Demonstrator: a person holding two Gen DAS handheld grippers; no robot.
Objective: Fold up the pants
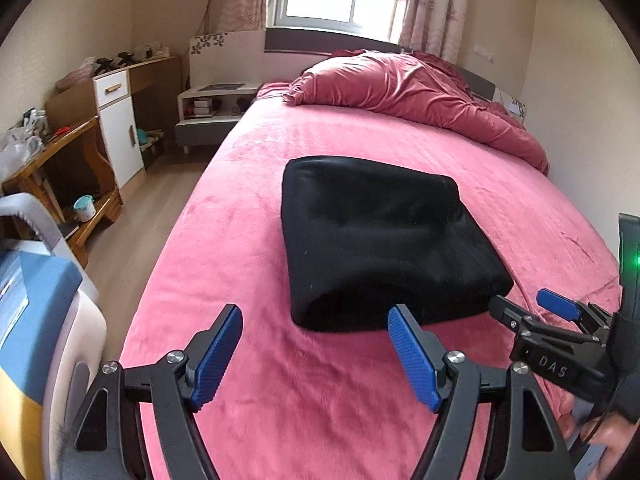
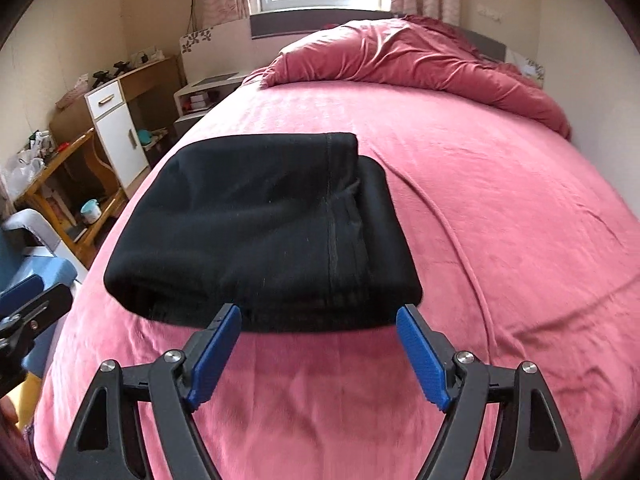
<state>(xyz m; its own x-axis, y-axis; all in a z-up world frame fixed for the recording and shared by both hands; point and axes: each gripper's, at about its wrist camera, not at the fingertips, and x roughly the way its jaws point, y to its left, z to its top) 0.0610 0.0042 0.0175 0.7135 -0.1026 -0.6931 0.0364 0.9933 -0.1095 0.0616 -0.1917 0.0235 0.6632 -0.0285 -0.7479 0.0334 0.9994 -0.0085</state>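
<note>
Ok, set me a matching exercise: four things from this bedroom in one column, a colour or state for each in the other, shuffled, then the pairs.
Things:
1. pants
2. bed sheet
3. duvet
4. left tongs

Colour or state:
A. bunched up in dark red at the head of the bed
B. open, nothing between the blue pads
C. black, folded into a compact stack
D. pink, spread flat

Pairs: 1-C, 2-D, 3-A, 4-B
</note>
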